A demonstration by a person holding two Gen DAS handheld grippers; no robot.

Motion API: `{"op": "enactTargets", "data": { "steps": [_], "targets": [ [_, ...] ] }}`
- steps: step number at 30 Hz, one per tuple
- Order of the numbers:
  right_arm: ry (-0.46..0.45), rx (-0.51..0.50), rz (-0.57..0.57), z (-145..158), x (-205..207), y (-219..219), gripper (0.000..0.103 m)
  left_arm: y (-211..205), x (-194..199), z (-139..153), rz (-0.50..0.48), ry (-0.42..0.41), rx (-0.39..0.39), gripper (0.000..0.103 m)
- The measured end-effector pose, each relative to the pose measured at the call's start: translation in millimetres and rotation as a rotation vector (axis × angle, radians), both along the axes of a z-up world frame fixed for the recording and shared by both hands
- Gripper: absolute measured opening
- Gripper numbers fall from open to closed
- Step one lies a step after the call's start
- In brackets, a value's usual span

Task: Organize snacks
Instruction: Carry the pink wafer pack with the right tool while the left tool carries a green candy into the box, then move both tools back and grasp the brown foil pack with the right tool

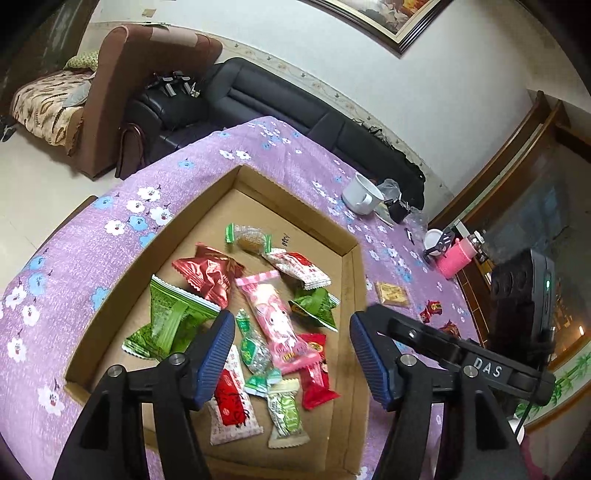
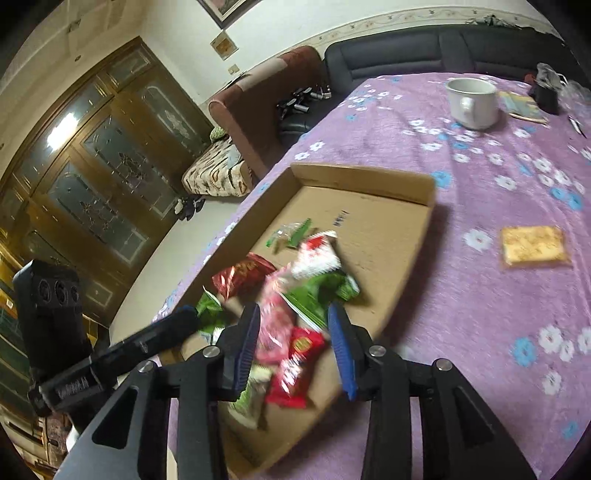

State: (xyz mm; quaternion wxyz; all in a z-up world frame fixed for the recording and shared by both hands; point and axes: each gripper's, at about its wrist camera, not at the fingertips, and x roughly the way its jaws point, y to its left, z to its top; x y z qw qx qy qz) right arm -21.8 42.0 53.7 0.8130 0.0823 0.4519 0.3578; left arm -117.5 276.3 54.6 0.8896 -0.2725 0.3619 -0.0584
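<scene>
- Left hand-held gripper: spread, empty, above cardboard tray.
- Right hand-held gripper: spread, empty.
- Step: snack deposited.
- Next: fetch cracker packet from worktop.

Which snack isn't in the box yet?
The square golden cracker packet lies alone on the purple cloth, right of the cardboard box; the others shown here sit inside.

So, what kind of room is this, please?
Most likely a living room in a home. A dark sofa stands behind the table with its purple flowered cloth, a framed picture hangs on the wall, and a wooden glass-door cabinet stands nearby.
</scene>
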Motion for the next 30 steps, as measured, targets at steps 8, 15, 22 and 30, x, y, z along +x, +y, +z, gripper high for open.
{"op": "enactTargets", "data": {
  "steps": [8, 15, 22, 30],
  "targets": [
    [0.014, 0.023, -0.108, -9, -18, -91, 0.038, -27, -10, 16, -0.039, -0.023, 0.014, 0.074],
    [0.011, 0.005, -0.312, -20, -28, -210, 0.038, -67, -13, 27, -0.117, -0.029, 0.041, 0.082],
    [0.008, 0.011, -0.562, -22, -32, -323, 0.039, -113, -8, 22, -0.223, -0.002, 0.058, 0.083],
    [-0.029, 0.005, -0.676, -16, -9, -360, 0.046, -160, 3, 8, -0.334, 0.055, 0.077, 0.083]
  ]
}}
